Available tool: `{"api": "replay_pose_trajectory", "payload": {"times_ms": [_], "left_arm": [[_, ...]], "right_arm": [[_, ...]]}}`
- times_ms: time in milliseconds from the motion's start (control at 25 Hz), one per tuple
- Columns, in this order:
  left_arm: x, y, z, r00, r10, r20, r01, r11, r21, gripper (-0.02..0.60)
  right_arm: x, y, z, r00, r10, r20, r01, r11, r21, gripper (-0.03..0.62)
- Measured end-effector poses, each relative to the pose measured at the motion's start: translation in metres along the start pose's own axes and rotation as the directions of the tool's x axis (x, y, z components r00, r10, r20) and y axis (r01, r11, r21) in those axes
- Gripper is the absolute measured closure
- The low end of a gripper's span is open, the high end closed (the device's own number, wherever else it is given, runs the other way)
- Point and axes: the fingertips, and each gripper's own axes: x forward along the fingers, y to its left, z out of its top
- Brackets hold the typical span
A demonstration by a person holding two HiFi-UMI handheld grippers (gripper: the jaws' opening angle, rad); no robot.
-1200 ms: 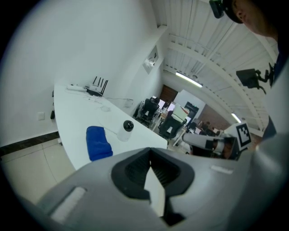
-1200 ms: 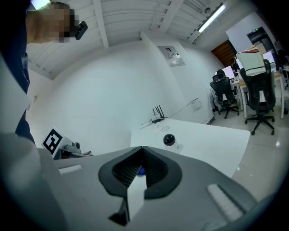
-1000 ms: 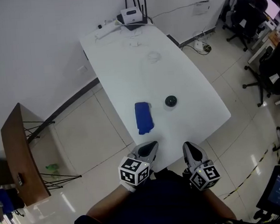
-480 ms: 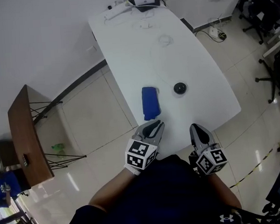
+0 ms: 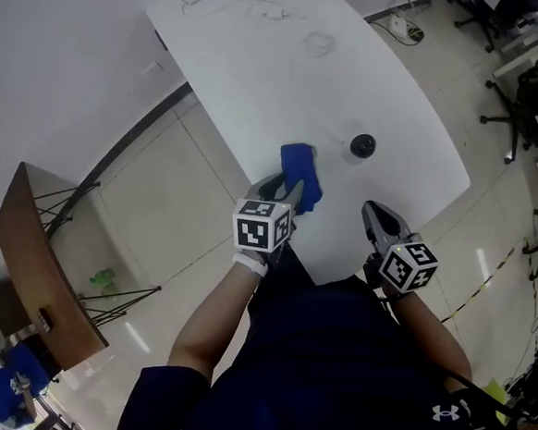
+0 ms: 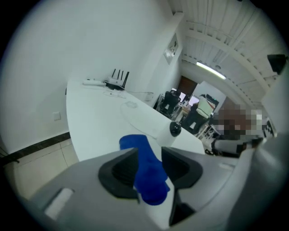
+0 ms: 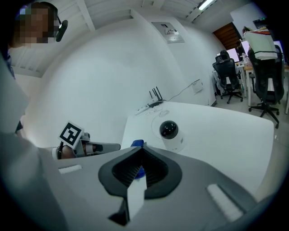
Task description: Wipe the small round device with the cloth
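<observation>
A blue folded cloth [image 5: 300, 173] lies on the white table [image 5: 239, 73], near its front edge. My left gripper [image 5: 286, 192] has reached the cloth's near end. Its jaws have just been opening and stand open, with the cloth [image 6: 145, 173] between them, seemingly not pinched. The small round device [image 5: 363, 144], white with a black dome, stands to the right of the cloth; it also shows past the left jaws as the device [image 6: 175, 129]. My right gripper [image 5: 373, 210] is shut and empty at the table's front edge, pointing at the device [image 7: 169, 131].
A router [image 6: 118, 81] and cables sit at the table's far end. A wooden side table [image 5: 41, 264] stands on the floor to the left. Office chairs [image 5: 529, 96] are off to the right.
Both grippers moved forward toward the table. The left one travelled to the blue cloth and opened its jaws around the cloth's near end. The right one stayed shut.
</observation>
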Motion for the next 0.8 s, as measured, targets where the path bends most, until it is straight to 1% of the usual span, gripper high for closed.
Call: {"api": "replay_pose_trajectory", "payload": {"times_ms": [80, 200, 280, 320, 360, 400, 480, 560, 600, 680, 800], "left_arm": [[0.015, 0.011, -0.008, 0.999, -0.002, -0.051, 0.002, 1.000, -0.003, 0.383], [0.032, 0.024, -0.021, 0.991, 0.002, -0.131, -0.006, 1.000, -0.029, 0.312], [0.039, 0.027, -0.030, 0.984, -0.004, -0.177, -0.002, 1.000, -0.031, 0.310], [0.042, 0.025, -0.035, 0.981, -0.018, -0.195, 0.010, 0.999, -0.041, 0.311], [0.045, 0.023, -0.039, 0.978, -0.045, -0.206, 0.031, 0.997, -0.067, 0.311], [0.049, 0.020, -0.042, 0.975, -0.082, -0.208, 0.059, 0.992, -0.113, 0.311], [0.055, 0.018, -0.044, 0.970, -0.150, -0.189, 0.104, 0.966, -0.237, 0.320], [0.058, 0.021, -0.046, 0.970, -0.179, -0.162, 0.116, 0.934, -0.338, 0.354], [0.059, 0.023, -0.047, 0.971, -0.183, -0.151, 0.116, 0.923, -0.368, 0.371], [0.060, 0.024, -0.047, 0.972, -0.189, -0.138, 0.121, 0.912, -0.392, 0.397], [0.061, 0.026, -0.048, 0.971, -0.199, -0.135, 0.134, 0.914, -0.384, 0.413]], "right_arm": [[0.014, 0.004, -0.006, 1.000, 0.008, -0.028, -0.008, 1.000, -0.003, 0.583], [0.033, 0.007, -0.013, 0.996, 0.024, -0.080, -0.023, 1.000, 0.016, 0.578], [0.045, 0.006, -0.018, 0.993, 0.045, -0.113, -0.040, 0.998, 0.050, 0.521], [0.051, 0.006, -0.022, 0.990, 0.061, -0.128, -0.052, 0.996, 0.073, 0.508], [0.058, 0.006, -0.025, 0.987, 0.079, -0.143, -0.066, 0.993, 0.095, 0.492], [0.066, 0.007, -0.027, 0.982, 0.100, -0.159, -0.083, 0.990, 0.112, 0.471], [0.085, 0.010, -0.031, 0.970, 0.146, -0.196, -0.121, 0.983, 0.135, 0.448], [0.103, 0.014, -0.035, 0.953, 0.197, -0.232, -0.159, 0.972, 0.173, 0.420], [0.110, 0.015, -0.036, 0.944, 0.223, -0.243, -0.174, 0.963, 0.206, 0.411], [0.122, 0.017, -0.035, 0.932, 0.261, -0.250, -0.193, 0.944, 0.269, 0.379], [0.137, 0.018, -0.036, 0.925, 0.280, -0.258, -0.202, 0.935, 0.290, 0.367]]}}
